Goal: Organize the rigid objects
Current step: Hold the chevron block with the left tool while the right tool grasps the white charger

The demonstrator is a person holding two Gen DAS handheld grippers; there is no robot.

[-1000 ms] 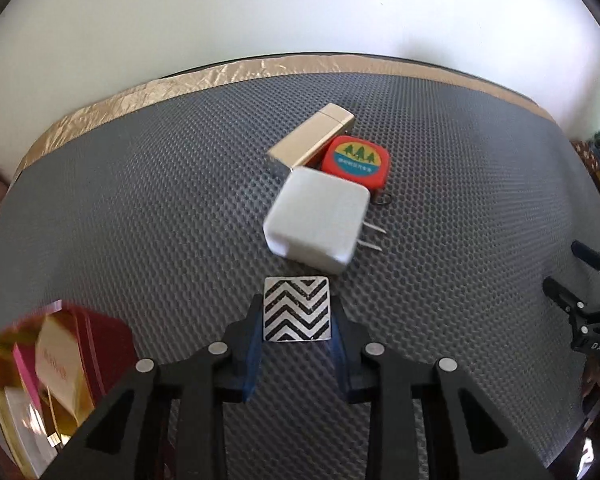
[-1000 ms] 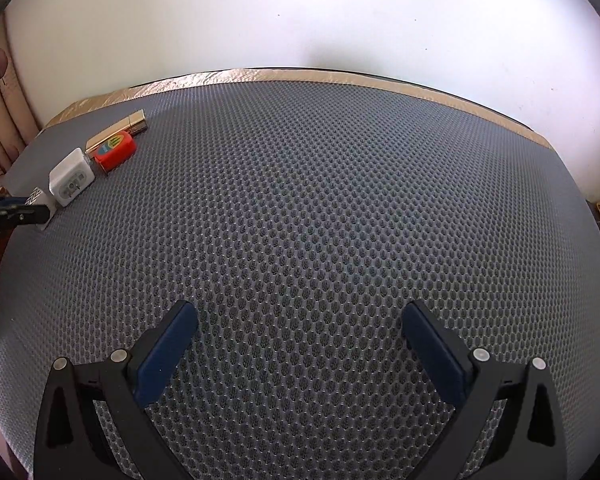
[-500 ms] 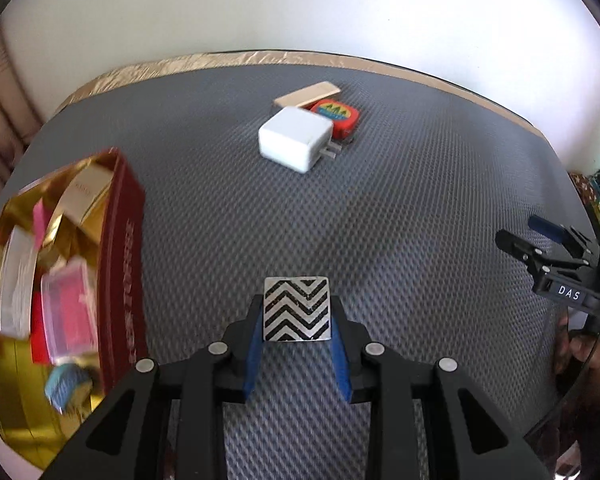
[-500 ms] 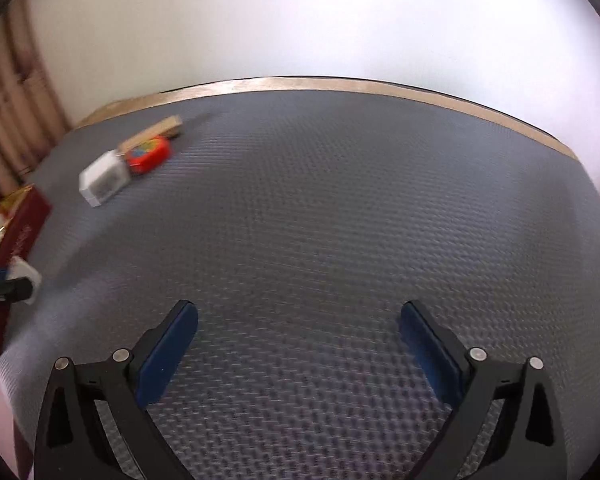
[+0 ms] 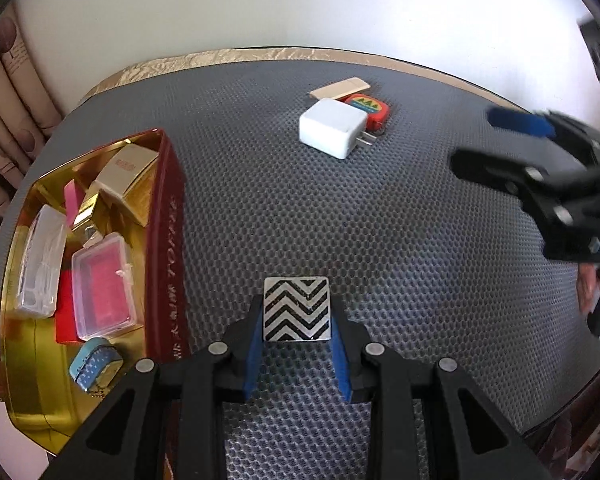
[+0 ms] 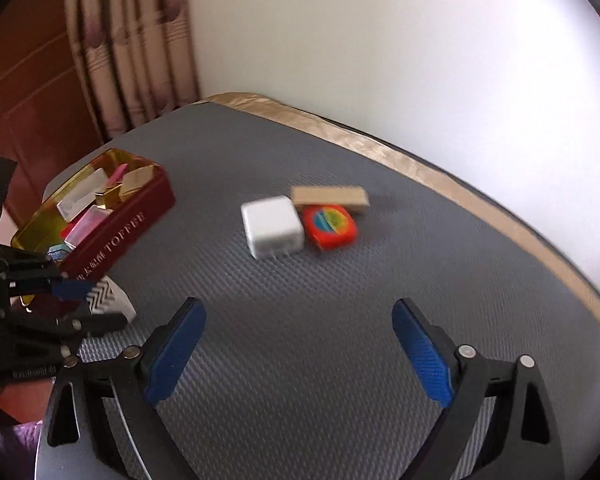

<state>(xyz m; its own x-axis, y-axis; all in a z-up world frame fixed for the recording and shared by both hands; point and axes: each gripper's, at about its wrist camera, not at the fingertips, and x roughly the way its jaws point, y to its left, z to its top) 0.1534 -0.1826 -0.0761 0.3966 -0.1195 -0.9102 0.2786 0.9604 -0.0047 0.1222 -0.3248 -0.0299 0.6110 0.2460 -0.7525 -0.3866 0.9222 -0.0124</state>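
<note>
My left gripper (image 5: 296, 316) is shut on a small box with a black-and-white chevron face (image 5: 296, 308), held over the grey mat beside a red toffee tin (image 5: 168, 216). The tin holds several small boxes and cases. A white charger plug (image 5: 334, 133), a red tape measure (image 5: 367, 110) and a tan flat box (image 5: 340, 88) lie together farther back. My right gripper (image 6: 298, 354) is open and empty over the mat, in front of the charger (image 6: 272, 226) and tape measure (image 6: 330, 226). The chevron box (image 6: 108, 300) and tin (image 6: 112, 232) show at its left.
The grey honeycomb mat (image 5: 380, 240) covers a round table with a gold rim (image 5: 260, 56). A white wall stands behind, curtains (image 6: 132, 52) and a wooden door at the left. The right gripper also shows at the right of the left wrist view (image 5: 540, 172).
My left gripper has pulled back from the charger toward the tin with the chevron box. My right gripper has swung left, bringing the charger group and the tin into its view.
</note>
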